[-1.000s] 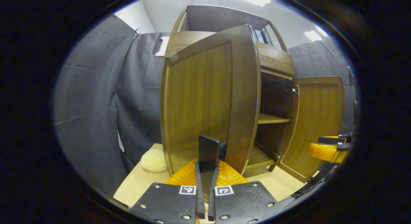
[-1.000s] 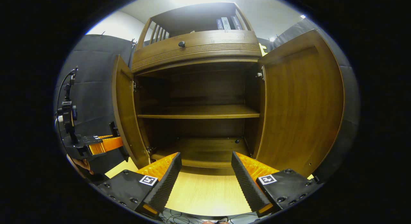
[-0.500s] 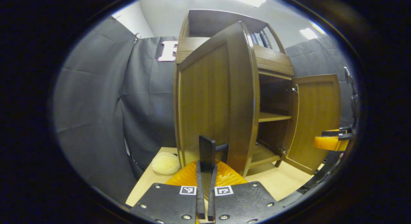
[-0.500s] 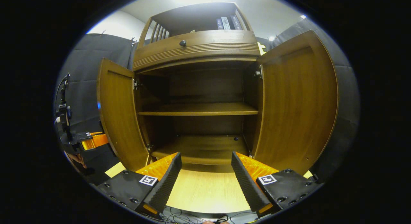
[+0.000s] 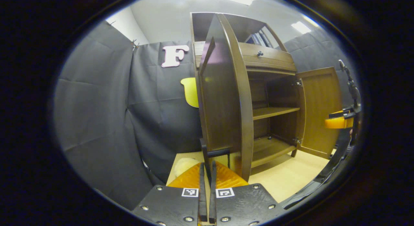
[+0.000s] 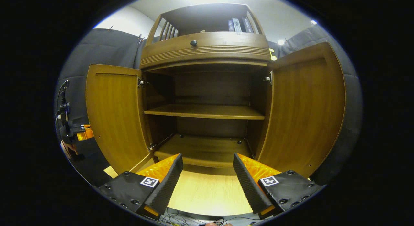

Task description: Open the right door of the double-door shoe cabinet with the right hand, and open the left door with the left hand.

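Note:
The brown wooden shoe cabinet (image 6: 207, 51) stands with both doors swung out. In the right gripper view the left door (image 6: 113, 116) and the right door (image 6: 307, 106) flank bare shelves (image 6: 203, 111). My right gripper (image 6: 207, 161) hangs open over the table before the cabinet, touching nothing. My left gripper (image 5: 207, 174) is shut on the dark handle (image 5: 218, 152) of the left door (image 5: 223, 99), which I see nearly edge-on. The right door (image 5: 320, 106) stands open beyond it. The right gripper (image 5: 338, 122) shows far right, the left gripper (image 6: 76, 133) far left behind its door.
The cabinet rests on a light wooden table (image 6: 207, 193). A pale fluffy ball (image 5: 182, 164) lies on the table left of the left door. Books (image 6: 237, 24) stand on the top shelf above a drawer with a knob (image 6: 193, 43). Cables (image 6: 194, 219) lie at the table's near edge.
The left door has swung further open, pulled by my left gripper, which moved outward with it. The right gripper and the right door have hardly moved.

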The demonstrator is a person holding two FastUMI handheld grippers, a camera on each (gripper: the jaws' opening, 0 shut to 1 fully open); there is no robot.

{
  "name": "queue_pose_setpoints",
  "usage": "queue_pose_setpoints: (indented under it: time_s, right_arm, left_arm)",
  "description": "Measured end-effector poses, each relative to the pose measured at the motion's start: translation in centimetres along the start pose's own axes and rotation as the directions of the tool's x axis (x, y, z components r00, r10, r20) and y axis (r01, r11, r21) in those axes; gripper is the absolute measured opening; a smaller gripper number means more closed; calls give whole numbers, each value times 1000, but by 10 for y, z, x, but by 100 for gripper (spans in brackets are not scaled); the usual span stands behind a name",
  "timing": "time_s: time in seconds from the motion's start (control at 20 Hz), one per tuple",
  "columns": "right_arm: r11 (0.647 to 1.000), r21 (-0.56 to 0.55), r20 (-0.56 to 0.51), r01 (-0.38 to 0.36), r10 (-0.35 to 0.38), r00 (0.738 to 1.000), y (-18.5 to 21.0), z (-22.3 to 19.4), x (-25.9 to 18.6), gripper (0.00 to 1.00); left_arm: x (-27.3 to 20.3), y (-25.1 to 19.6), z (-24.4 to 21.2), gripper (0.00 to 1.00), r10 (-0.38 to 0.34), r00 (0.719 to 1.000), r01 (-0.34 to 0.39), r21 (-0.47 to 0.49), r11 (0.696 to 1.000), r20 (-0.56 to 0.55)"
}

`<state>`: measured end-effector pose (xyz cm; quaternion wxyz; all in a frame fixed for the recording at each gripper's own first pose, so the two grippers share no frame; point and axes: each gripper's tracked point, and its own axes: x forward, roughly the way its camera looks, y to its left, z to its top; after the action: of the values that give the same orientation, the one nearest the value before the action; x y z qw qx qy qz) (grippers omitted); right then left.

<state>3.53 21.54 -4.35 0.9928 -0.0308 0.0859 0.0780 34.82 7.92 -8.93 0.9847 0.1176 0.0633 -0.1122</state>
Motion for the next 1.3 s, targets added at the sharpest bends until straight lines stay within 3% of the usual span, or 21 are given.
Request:
queue_pose_setpoints:
  time_s: [0.15, 0.35, 0.55, 0.85, 1.05, 1.1, 1.15, 1.3]
  right_arm:
    - [1000, 2, 3, 9, -9, 1000, -3, 4, 3, 93]
    - [999, 36, -1, 35, -35, 999, -11, 7, 3, 93]
    - [997, 42, 12, 58, -59, 998, -19, 11, 0, 93]
    - [997, 49, 14, 63, -63, 998, -22, 9, 1, 93]
    - [998, 55, 5, 40, -40, 999, -15, 6, 7, 93]
    - [998, 60, 13, 33, -34, 999, -13, 10, 11, 98]
    - [998, 62, 20, 29, -30, 999, -12, 14, 14, 93]
    - [998, 57, 28, 13, -14, 999, -8, 17, 17, 93]
  left_arm:
    - [-4, 1, 4, 5, -20, 1000, 20, 11, 1000, 3]
    - [-5, -8, 7, 5, -36, 999, 37, -57, 998, 20]
    - [-7, 0, 6, 5, -24, 1000, 24, -24, 999, 16]
    - [-13, 9, 12, 5, 62, 998, -61, -53, 997, 0]
    - [-38, 24, 35, 5, 132, 991, -129, -123, 984, 19]
    - [-50, 27, 41, 5, 150, 988, -145, -137, 980, 24]
    - [-55, 28, 43, 5, 162, 986, -156, -151, 976, 29]
    - [-74, 16, 50, 5, 193, 981, -187, -163, 969, 24]
